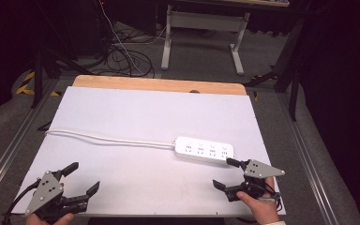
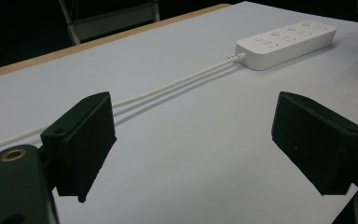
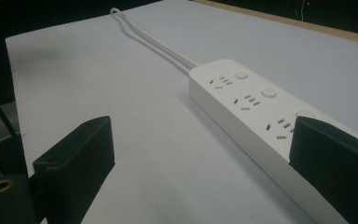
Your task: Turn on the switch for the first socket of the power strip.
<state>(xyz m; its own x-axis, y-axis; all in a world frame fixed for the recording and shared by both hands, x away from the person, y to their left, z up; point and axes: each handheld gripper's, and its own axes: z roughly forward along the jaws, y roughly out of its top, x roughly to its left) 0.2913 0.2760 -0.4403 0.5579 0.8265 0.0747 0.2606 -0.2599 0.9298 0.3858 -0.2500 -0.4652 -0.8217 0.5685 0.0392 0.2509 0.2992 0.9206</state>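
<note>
White strip (image 1: 205, 150) lies near the table's (image 1: 136, 112) right edge, cable (image 1: 108, 138) trailing left; we hold left gripper (image 1: 80, 179) and right gripper (image 1: 226, 173) splayed, empty; we judge approach pending, right nearest.

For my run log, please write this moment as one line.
left gripper: open, empty | right gripper: open, beside power strip | cable: lies leftward

High view looking forward and down from above near edge, taking in whole white table (image 1: 136, 117). Left gripper view skimming low across table toward far-off power strip (image 2: 286, 43). Right gripper view sitting close beside same strip. All three sharing strip and its cord (image 1: 108, 138).
</note>
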